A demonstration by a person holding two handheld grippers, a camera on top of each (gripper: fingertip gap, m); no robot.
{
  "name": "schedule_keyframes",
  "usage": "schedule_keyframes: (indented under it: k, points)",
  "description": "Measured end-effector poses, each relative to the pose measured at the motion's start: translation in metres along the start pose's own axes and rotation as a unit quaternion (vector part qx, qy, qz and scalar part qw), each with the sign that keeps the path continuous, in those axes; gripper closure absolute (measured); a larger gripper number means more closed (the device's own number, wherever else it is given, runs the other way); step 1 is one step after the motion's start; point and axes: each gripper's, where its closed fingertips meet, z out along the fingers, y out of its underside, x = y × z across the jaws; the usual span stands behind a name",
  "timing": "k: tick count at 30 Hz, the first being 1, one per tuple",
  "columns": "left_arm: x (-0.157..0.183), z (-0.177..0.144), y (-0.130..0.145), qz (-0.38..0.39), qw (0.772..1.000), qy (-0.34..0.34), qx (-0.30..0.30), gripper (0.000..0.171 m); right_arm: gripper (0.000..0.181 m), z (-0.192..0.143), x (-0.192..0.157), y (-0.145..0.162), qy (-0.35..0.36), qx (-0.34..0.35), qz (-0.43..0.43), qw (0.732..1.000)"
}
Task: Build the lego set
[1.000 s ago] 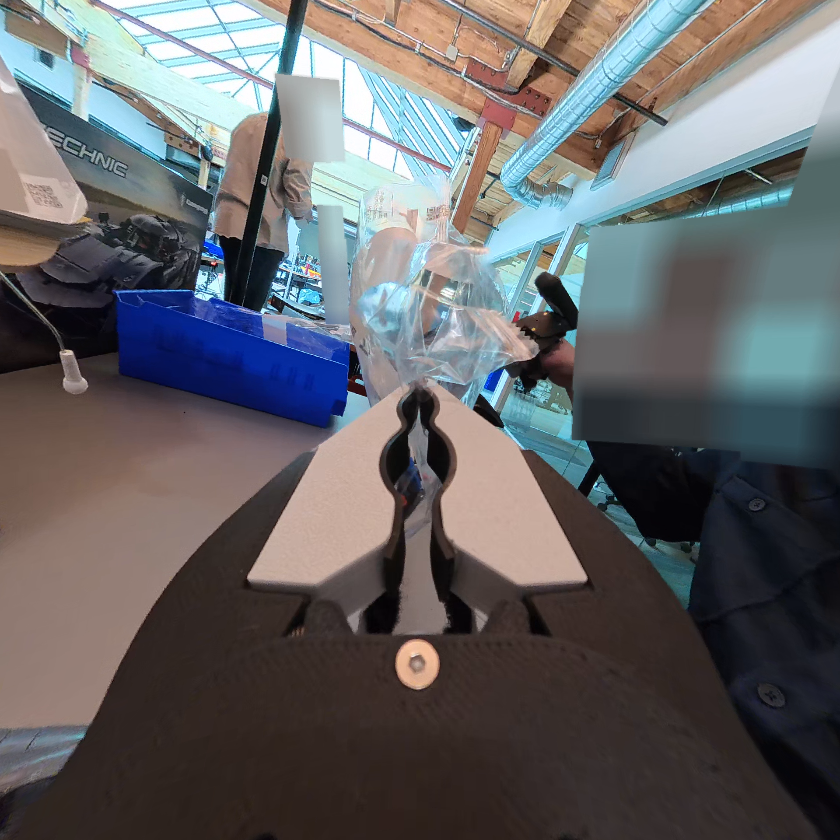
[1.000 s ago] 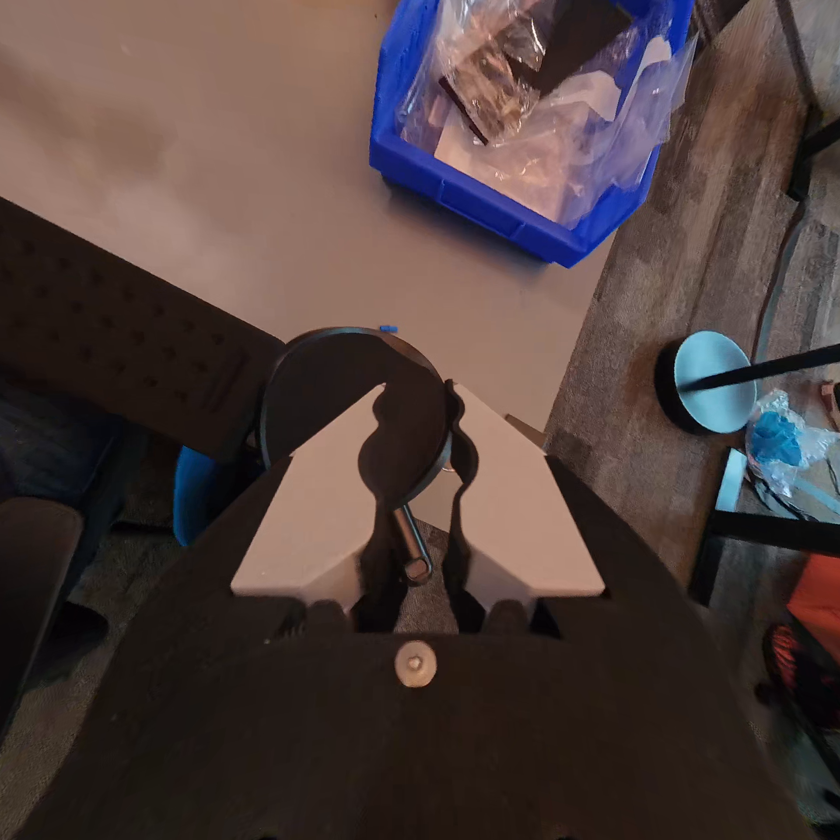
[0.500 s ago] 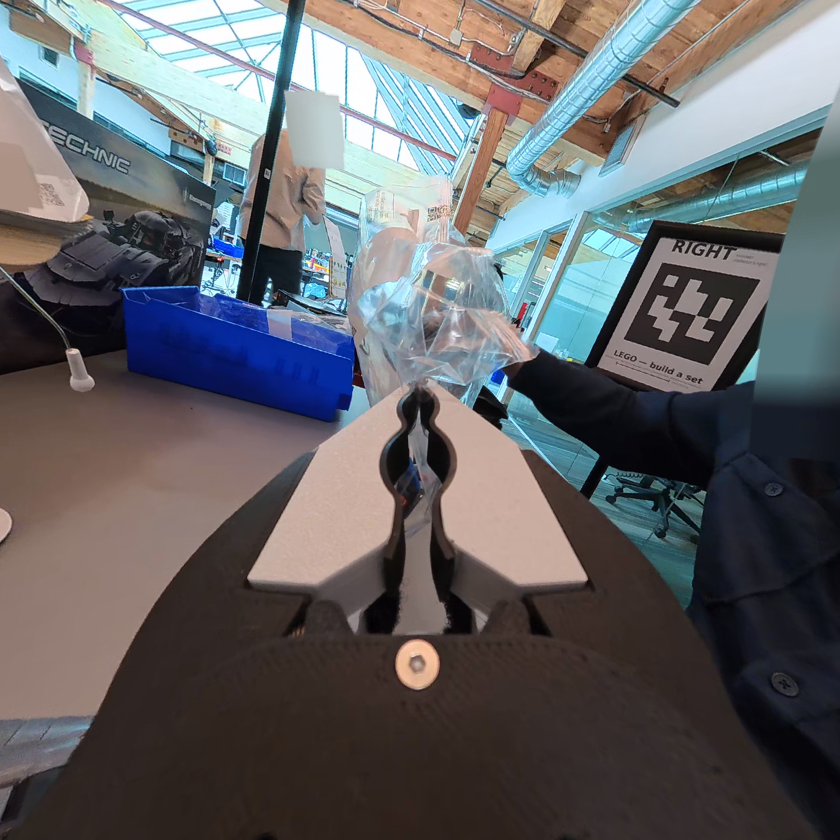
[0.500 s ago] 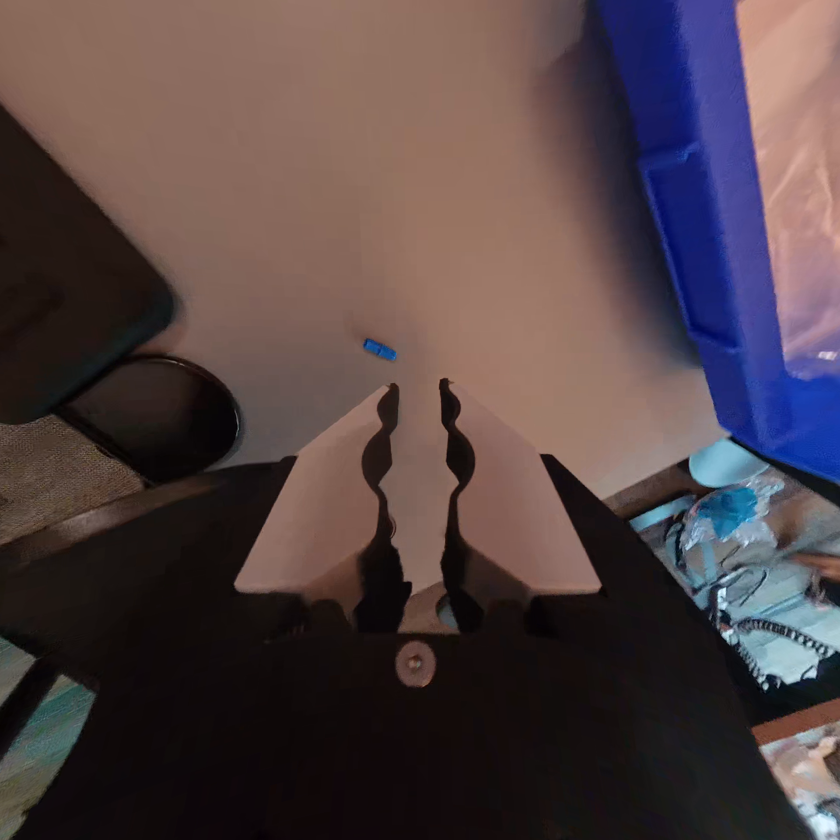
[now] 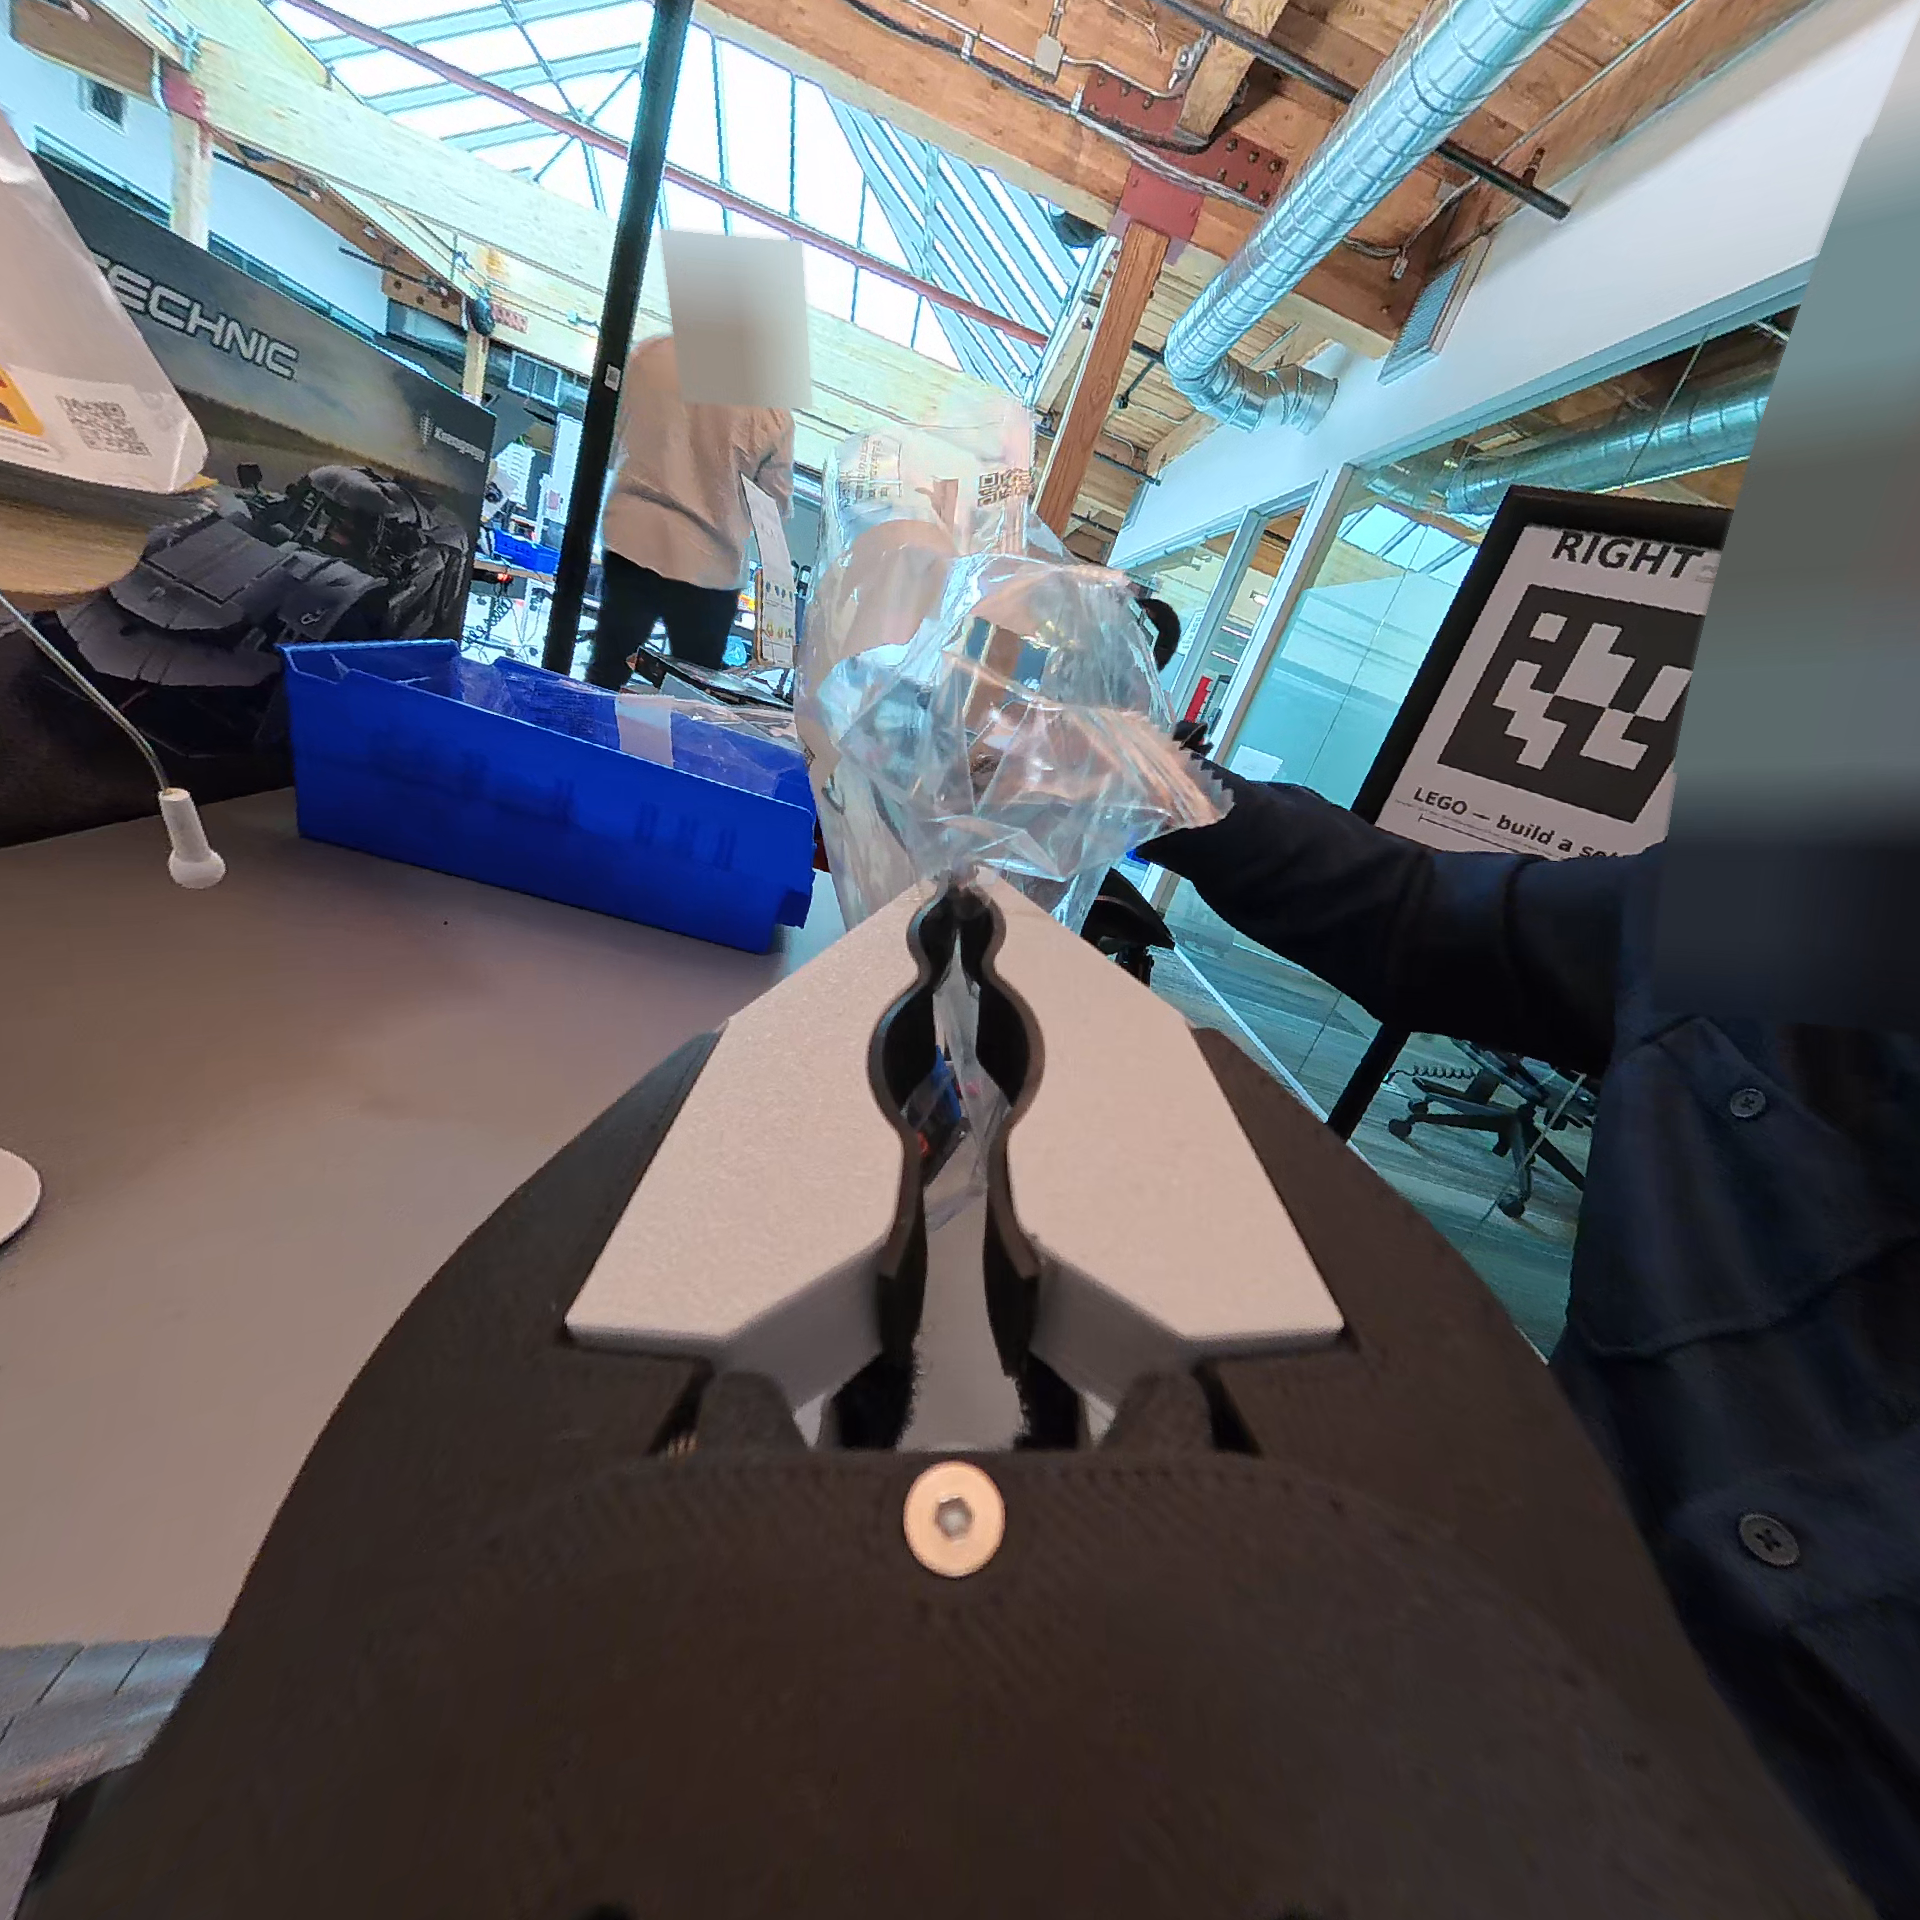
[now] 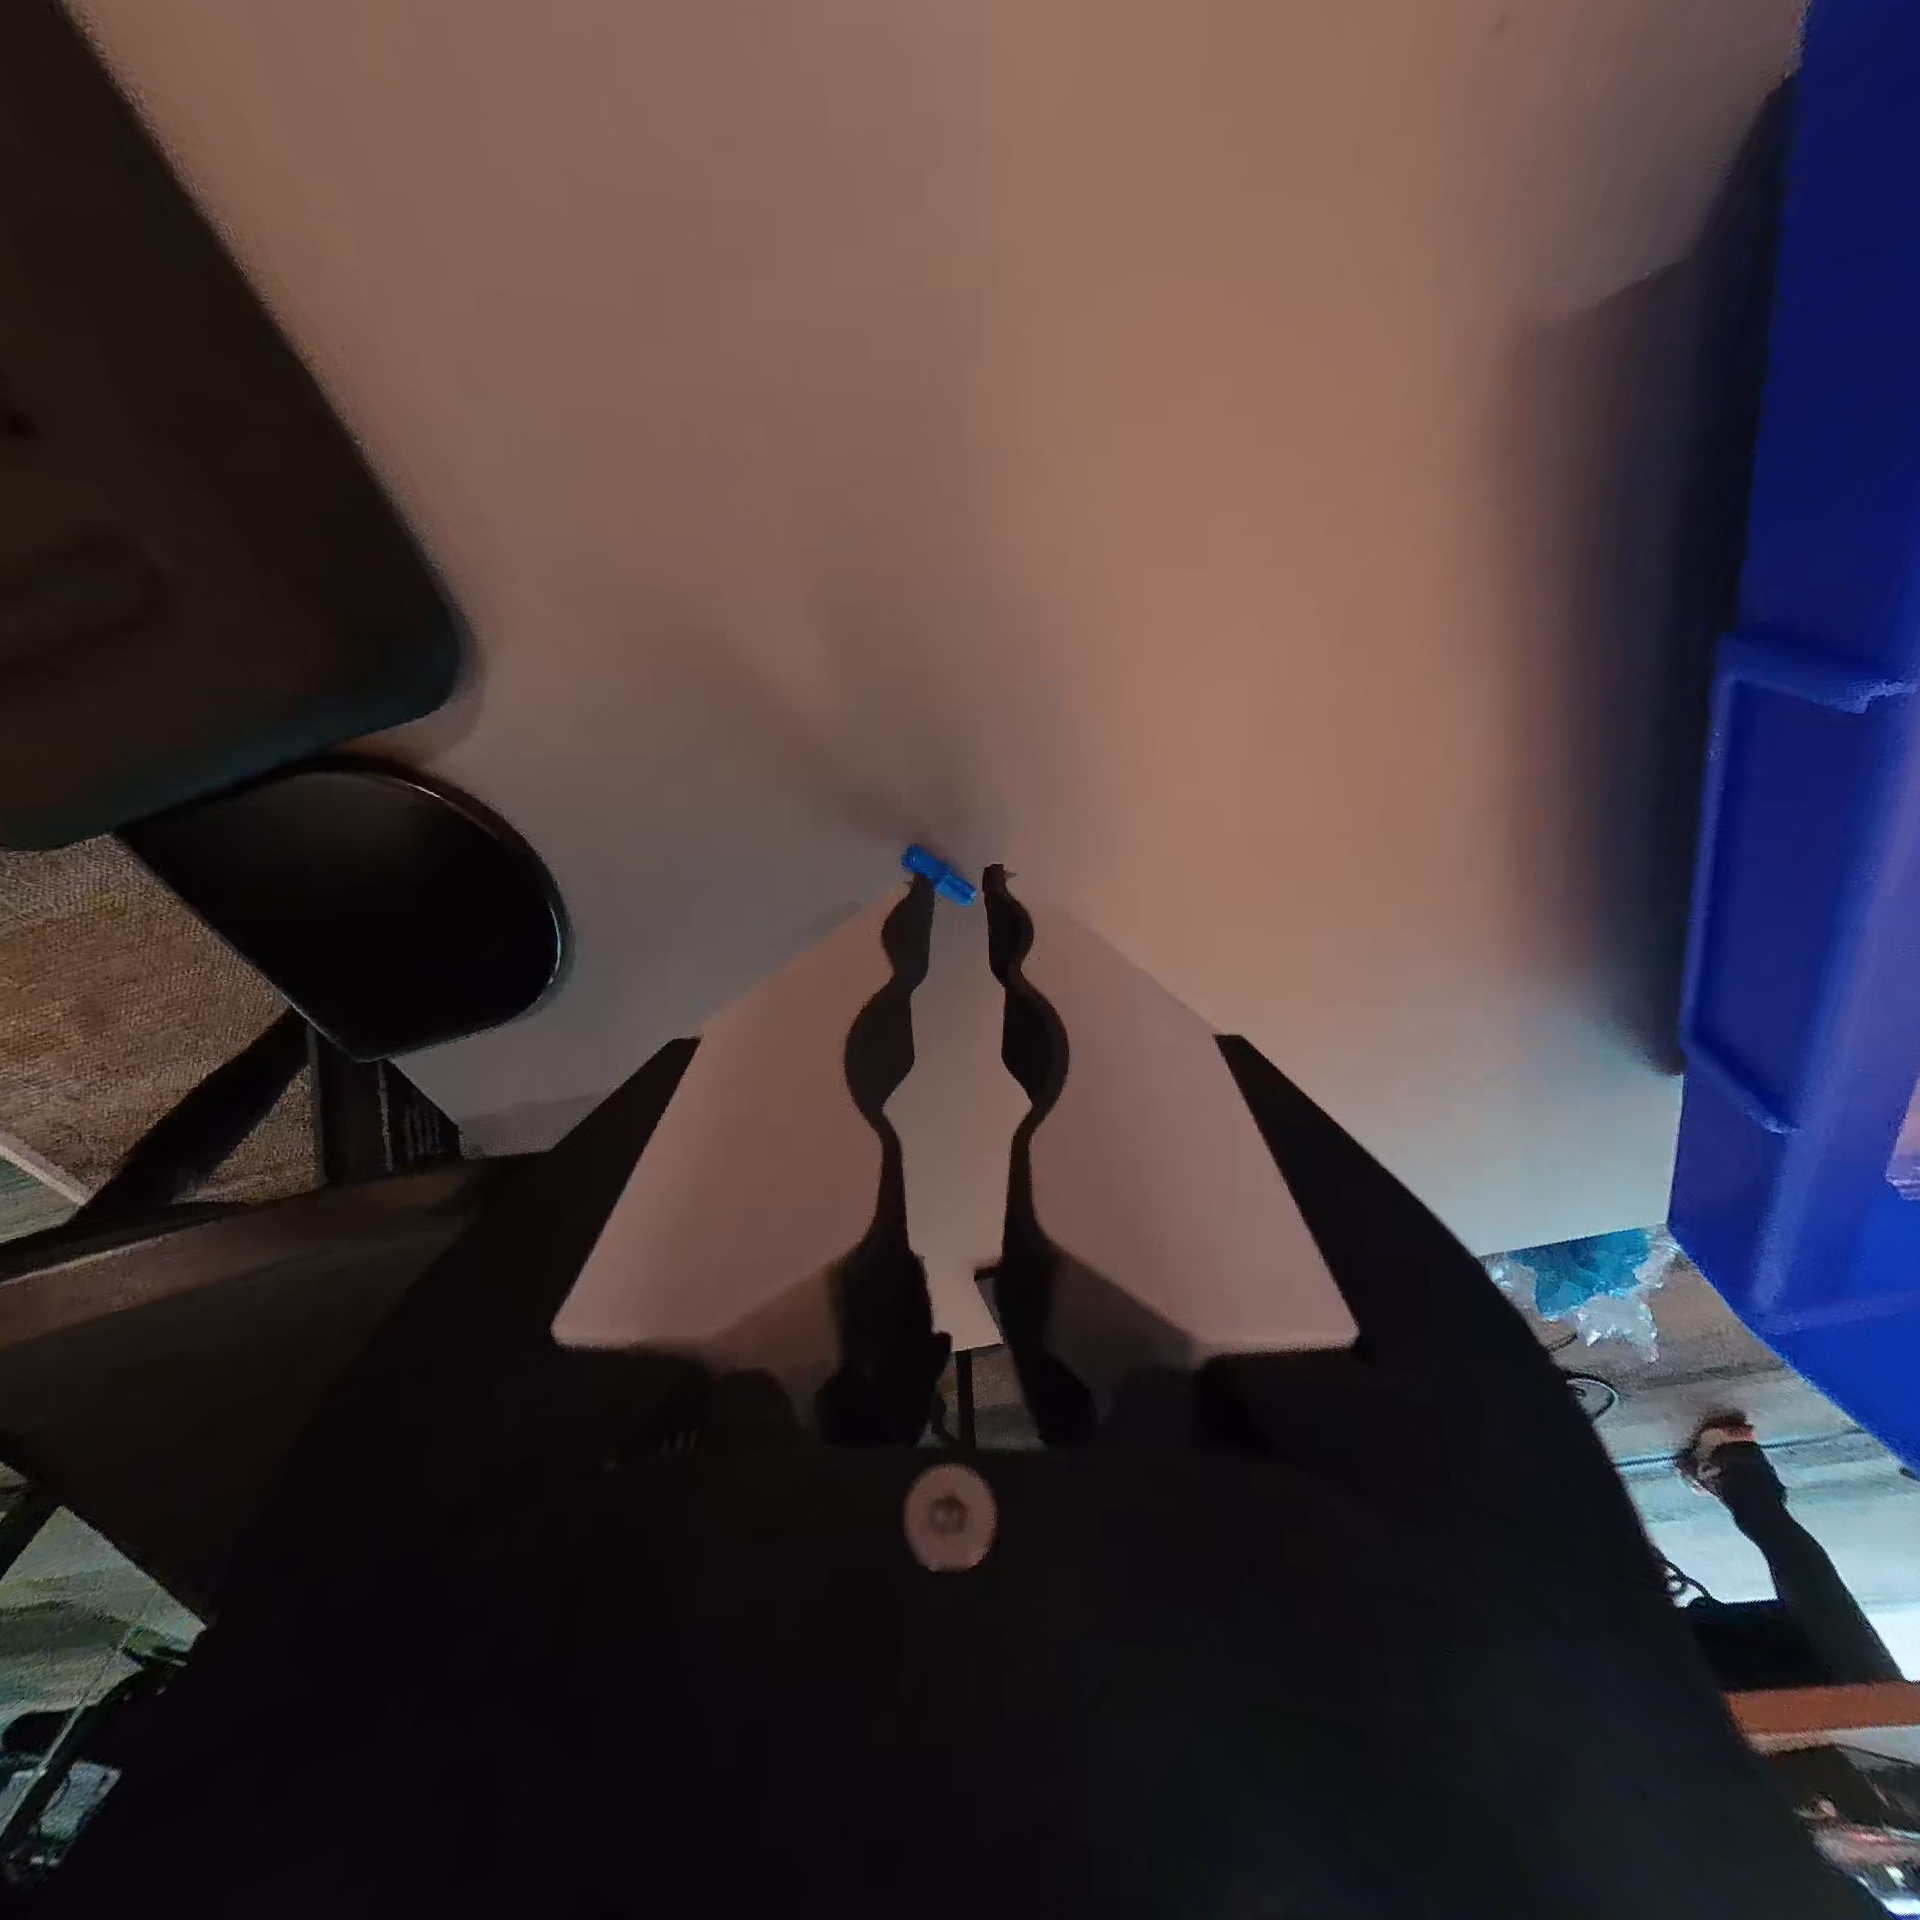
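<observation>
My left gripper [image 5: 958, 896] is shut on a clear plastic bag [image 5: 977, 717] and holds it up above the grey table [image 5: 312, 1039]; small blue and red pieces show inside the bag between the fingers. My right gripper [image 6: 954, 883] is open a little, low over the table [image 6: 1039, 416]. A small blue lego pin [image 6: 938, 873] lies on the table right at its fingertips, between them and touching the left one. In the left wrist view a dark sleeve [image 5: 1351, 904] reaches out behind the bag.
A blue bin [image 5: 540, 779] with plastic bags stands on the table; it also shows at the right in the right wrist view [image 6: 1808, 831]. A set box [image 5: 260, 499] stands at the back left. A black round chair part [image 6: 364, 914] sits beyond the table's left edge. Left tips to right tips: about 45 cm.
My right gripper has come down from above the table edge to the blue pin, which now sits at its fingertips. The left gripper has kept its hold on the bag.
</observation>
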Motion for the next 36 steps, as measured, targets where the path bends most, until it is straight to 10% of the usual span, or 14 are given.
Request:
schedule_keyframes:
  k: [12,20,27,36]
  points:
    - [-0.001,0.0,0.0,0.001,1.0,-0.001,0.001,0.171,0.179,-0.018,0.015,-0.018,0.014,0.051,0.026,0.998]
    - [0.0,0.003,0.003,-0.001,1.0,0.004,-0.005,0.171,0.179,-0.202,0.014,-0.19,0.118,0.358,-0.048,0.925]
    - [0.002,0.003,0.003,-0.004,1.0,0.011,0.0,0.171,0.178,-0.236,-0.007,-0.289,0.096,0.415,-0.09,0.9]
    - [0.005,0.003,-0.003,-0.009,1.0,0.023,0.014,0.171,0.141,-0.241,0.021,-0.274,0.132,0.427,0.024,0.894]
